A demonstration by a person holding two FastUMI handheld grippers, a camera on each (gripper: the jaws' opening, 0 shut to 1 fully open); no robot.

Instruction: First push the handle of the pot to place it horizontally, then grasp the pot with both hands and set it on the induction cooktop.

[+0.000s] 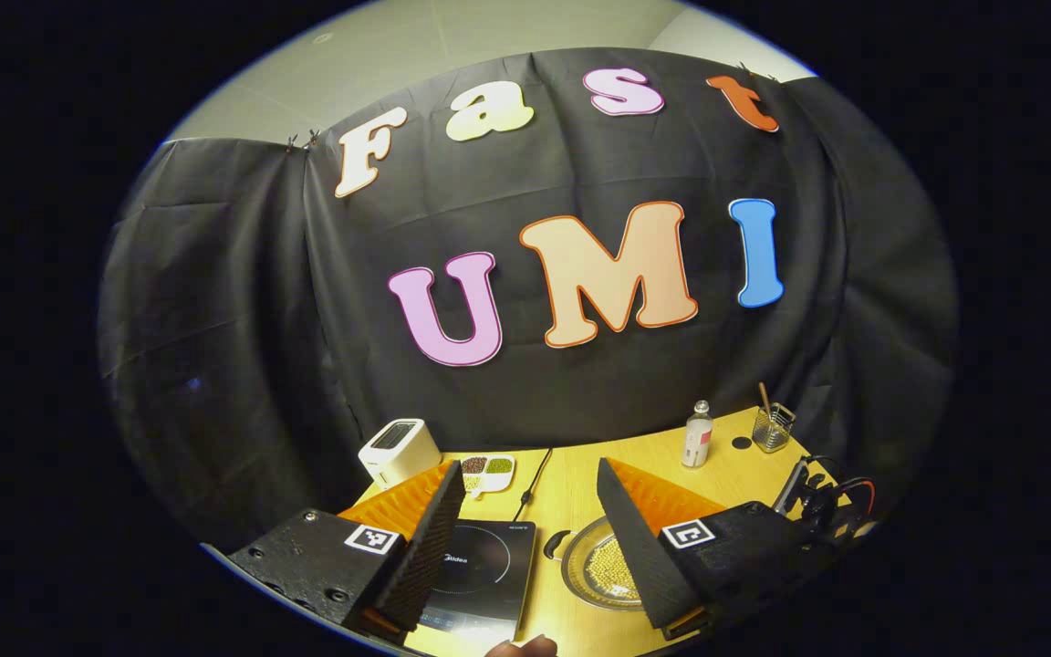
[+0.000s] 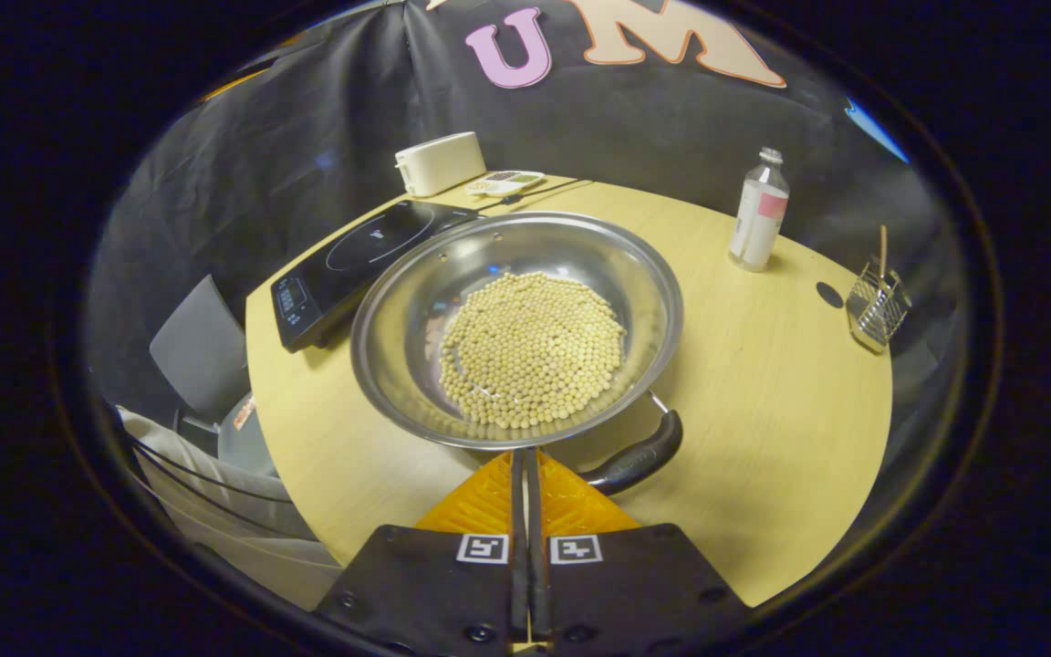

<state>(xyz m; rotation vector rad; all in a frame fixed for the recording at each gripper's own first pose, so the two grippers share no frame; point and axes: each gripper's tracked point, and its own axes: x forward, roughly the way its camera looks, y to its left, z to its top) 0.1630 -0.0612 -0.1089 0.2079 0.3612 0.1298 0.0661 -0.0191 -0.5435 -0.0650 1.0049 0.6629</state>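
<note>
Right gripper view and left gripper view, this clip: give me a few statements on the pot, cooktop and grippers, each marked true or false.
1. The pot holds a layer of small pale beans. True.
2. The pot already sits on the induction cooktop. False: it rests on the table beside the cooktop.
3. The right gripper has its fingers closed together, at the pot's near rim. True.
4. The left gripper is shut. False: its fingers stand wide apart, holding nothing.
5. The pot's handle lies next to the right gripper's fingers. True.
6. The bottle lies on its side. False: it stands upright.
</note>
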